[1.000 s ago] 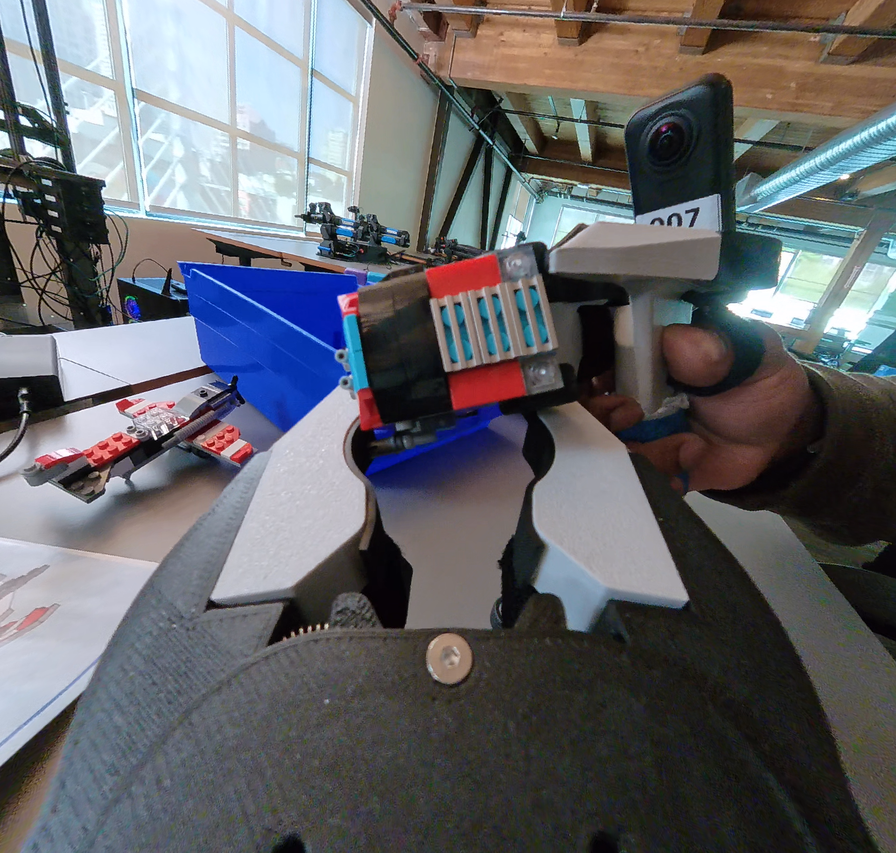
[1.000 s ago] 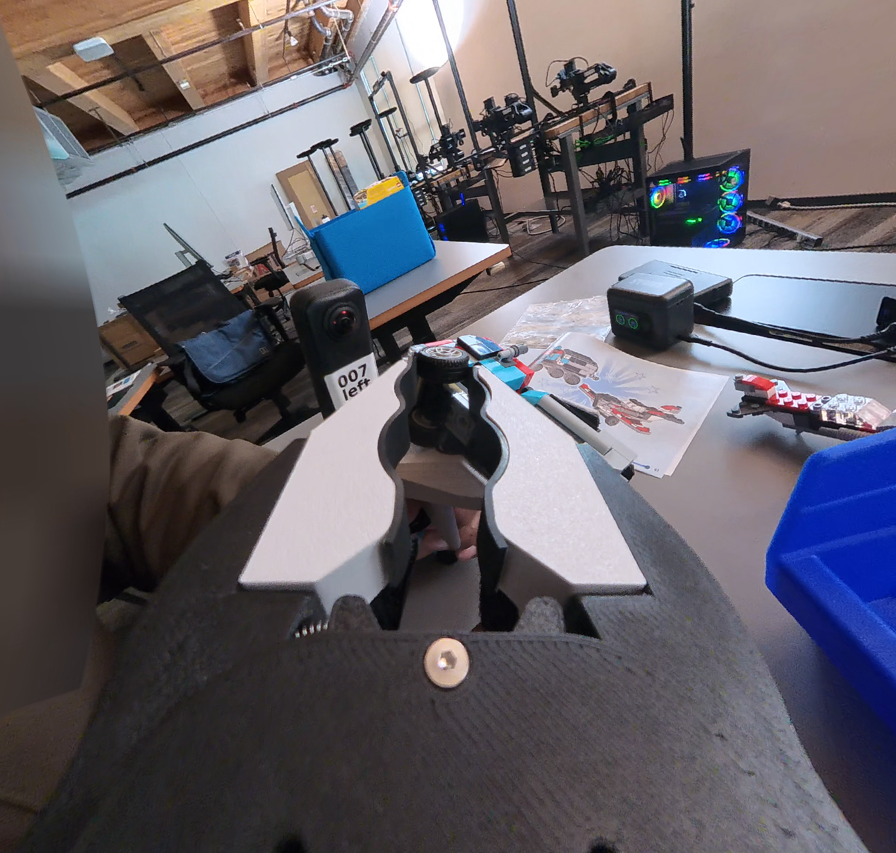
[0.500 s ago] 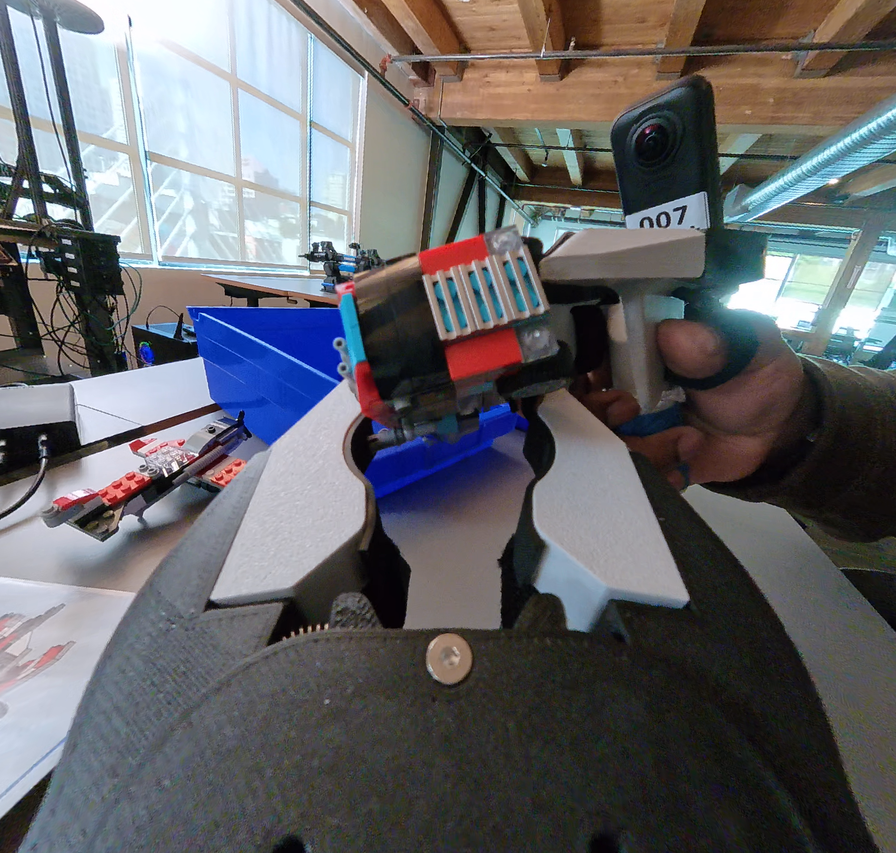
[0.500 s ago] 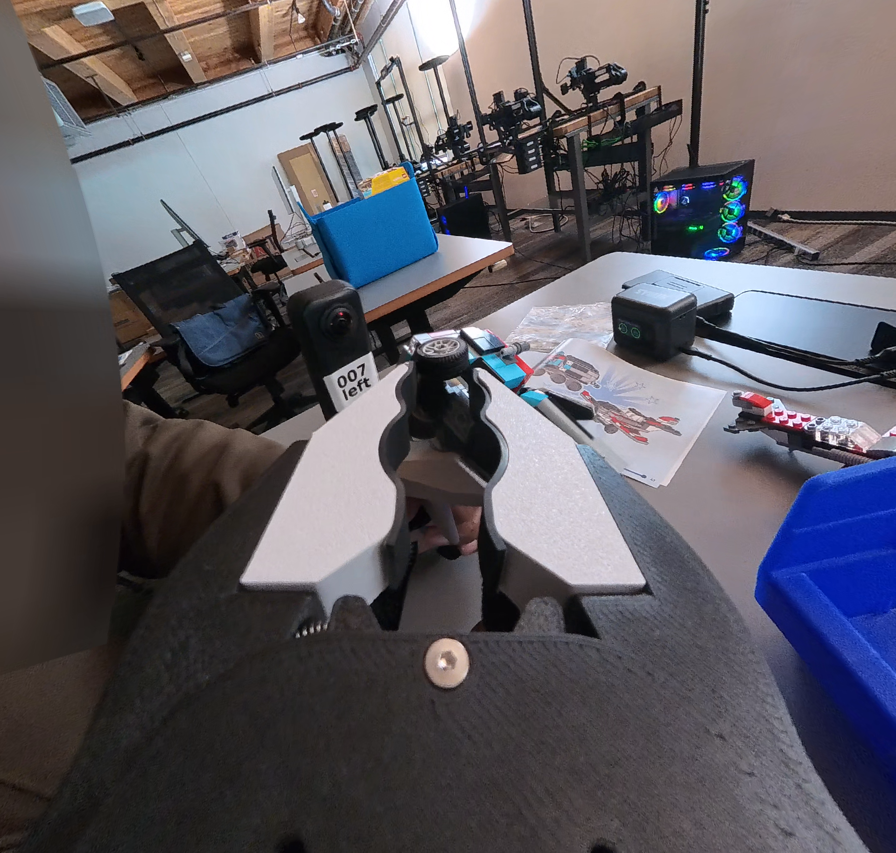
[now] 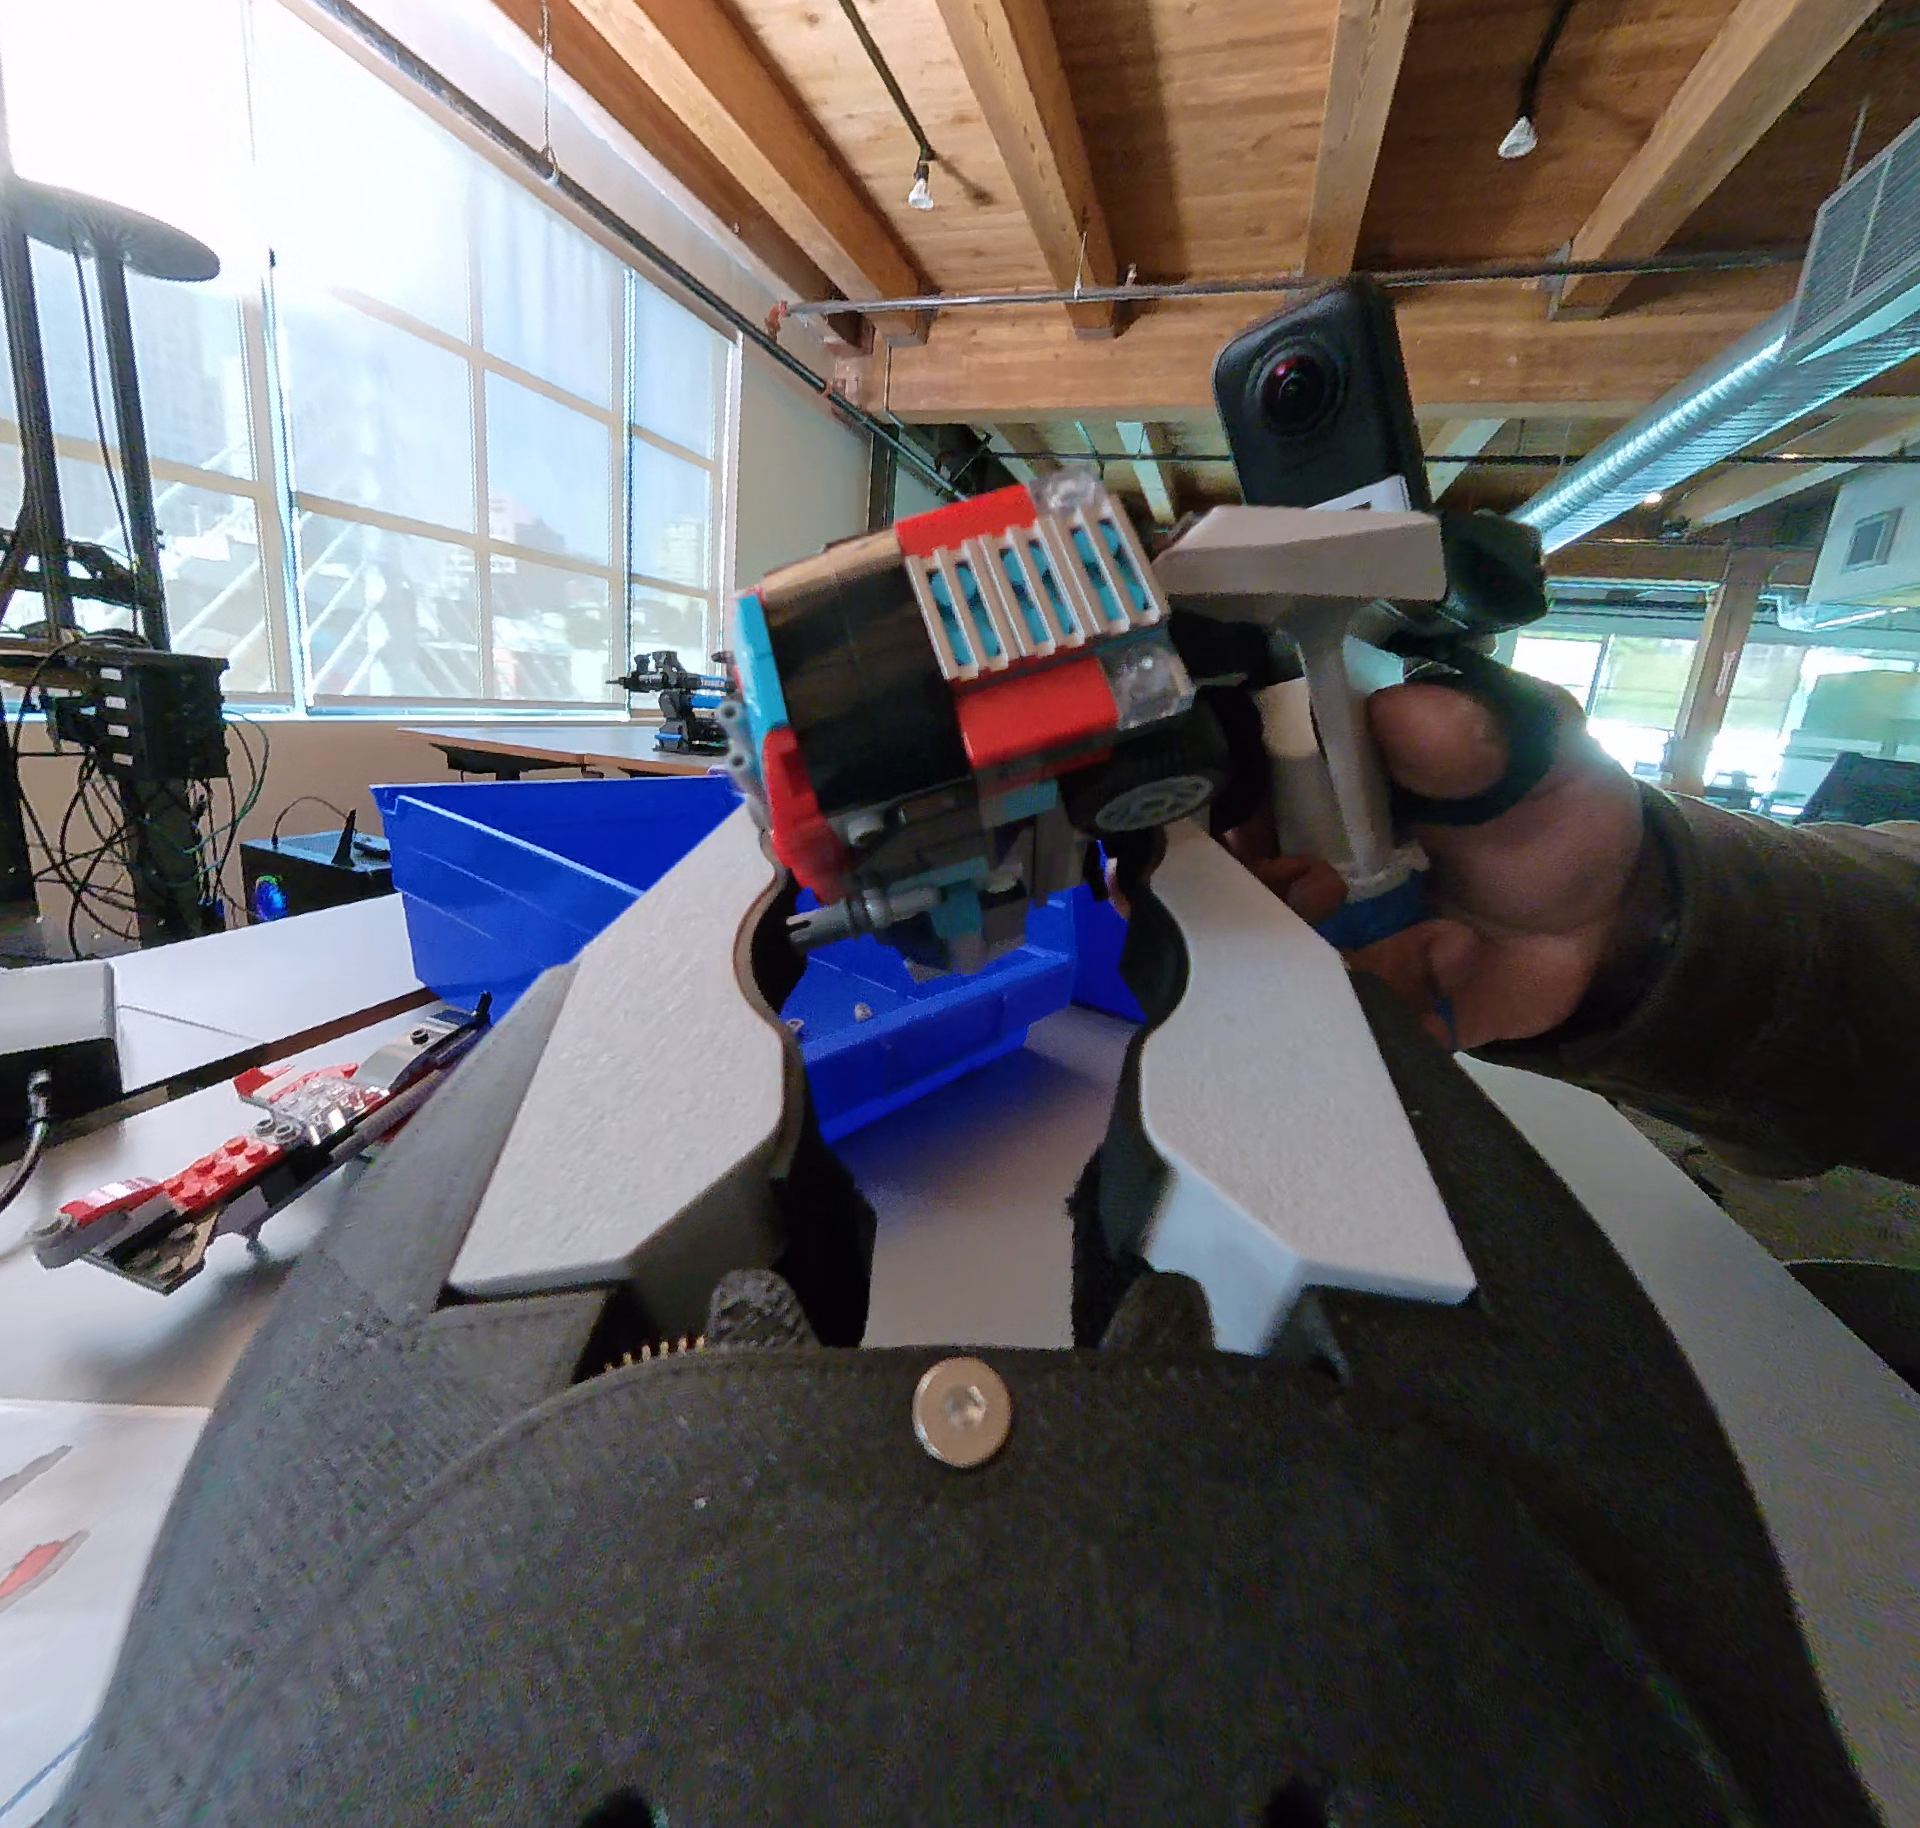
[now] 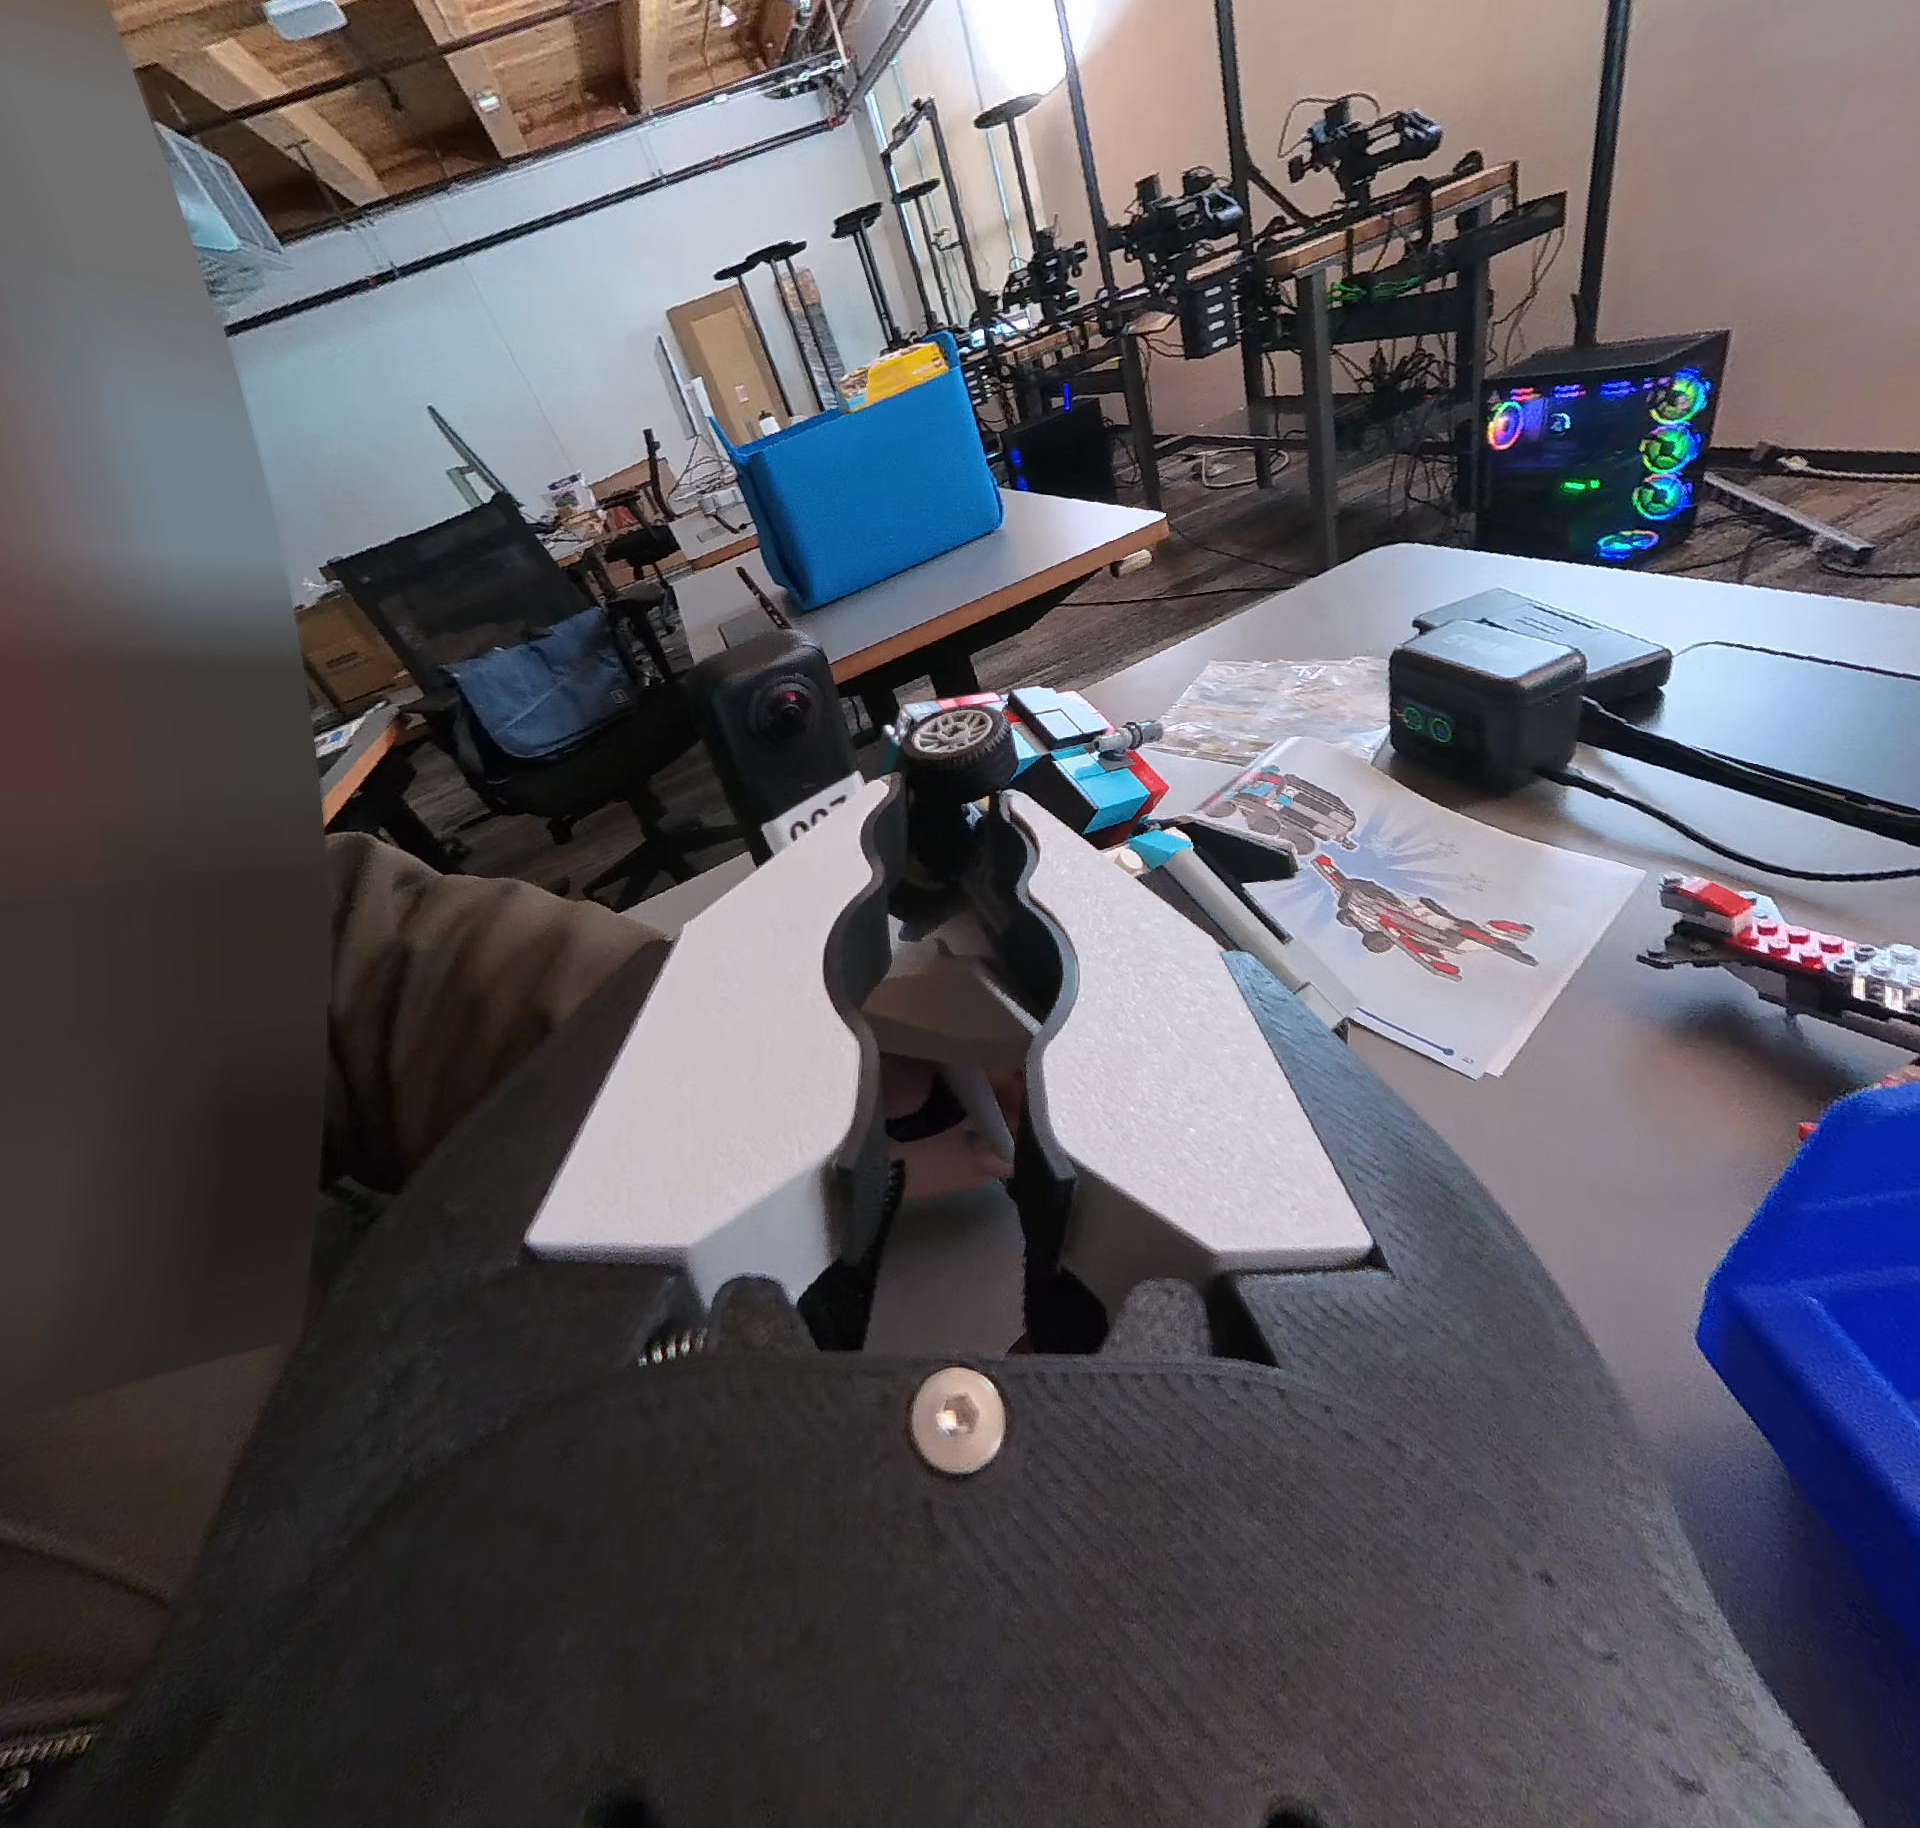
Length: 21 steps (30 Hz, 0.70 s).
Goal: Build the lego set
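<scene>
Left gripper (image 5: 961, 895): fingers spread wide, underside of brick truck (image 5: 935, 677) poked between the tips; blue shows between truck and one finger, so no clamp seen. Right gripper (image 6: 951, 822): nearly closed, clenched on the truck at its wheel (image 6: 956, 736) end, carrying it tilted in the air above the table (image 6: 1662, 1103). Beyond: blue bin (image 5: 520, 864) just behind the truck, brick aircraft (image 5: 208, 1196) beside it, printed sheet (image 6: 1403, 895) farther off.

brick truck (image 5: 966, 677) black/red/turquoise (white-slatted grille) | bin (image 5: 561, 885) blue | table (image 6: 1662, 1103) grey
</scene>
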Each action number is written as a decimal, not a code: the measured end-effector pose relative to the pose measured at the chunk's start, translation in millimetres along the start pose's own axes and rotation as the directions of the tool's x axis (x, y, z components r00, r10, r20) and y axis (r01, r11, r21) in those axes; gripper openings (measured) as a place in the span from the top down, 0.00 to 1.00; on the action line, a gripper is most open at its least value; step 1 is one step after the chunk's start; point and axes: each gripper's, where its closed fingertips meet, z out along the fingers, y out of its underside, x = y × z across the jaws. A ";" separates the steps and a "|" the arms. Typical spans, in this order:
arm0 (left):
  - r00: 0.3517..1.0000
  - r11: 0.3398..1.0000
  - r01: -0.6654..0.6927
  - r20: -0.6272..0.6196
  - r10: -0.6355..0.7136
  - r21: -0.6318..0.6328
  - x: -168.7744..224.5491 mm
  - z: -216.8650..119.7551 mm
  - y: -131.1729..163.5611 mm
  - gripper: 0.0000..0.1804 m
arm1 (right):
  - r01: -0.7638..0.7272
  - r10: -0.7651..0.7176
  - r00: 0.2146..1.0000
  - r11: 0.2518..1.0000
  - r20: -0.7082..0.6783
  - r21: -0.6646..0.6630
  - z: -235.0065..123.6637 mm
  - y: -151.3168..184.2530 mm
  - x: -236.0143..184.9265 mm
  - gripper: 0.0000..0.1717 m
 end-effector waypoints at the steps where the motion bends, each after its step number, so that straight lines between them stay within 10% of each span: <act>1: 1.000 1.000 -0.002 -0.004 0.002 0.006 0.6 -0.2 -1.1 0.66 | 0.002 -0.002 1.000 1.000 0.003 -0.001 0.3 -0.6 -1.1 0.91; 13: 0.998 0.999 -0.031 -0.053 0.031 0.014 8.9 -1.2 -2.6 0.66 | 0.008 -0.008 1.000 1.000 0.027 0.004 -10.8 3.4 -0.3 0.94; 21: 0.999 0.998 0.035 -0.032 -0.036 -0.046 1.2 -1.4 10.0 0.66 | -0.058 0.082 0.985 0.986 -0.155 0.157 -91.9 30.9 51.0 0.94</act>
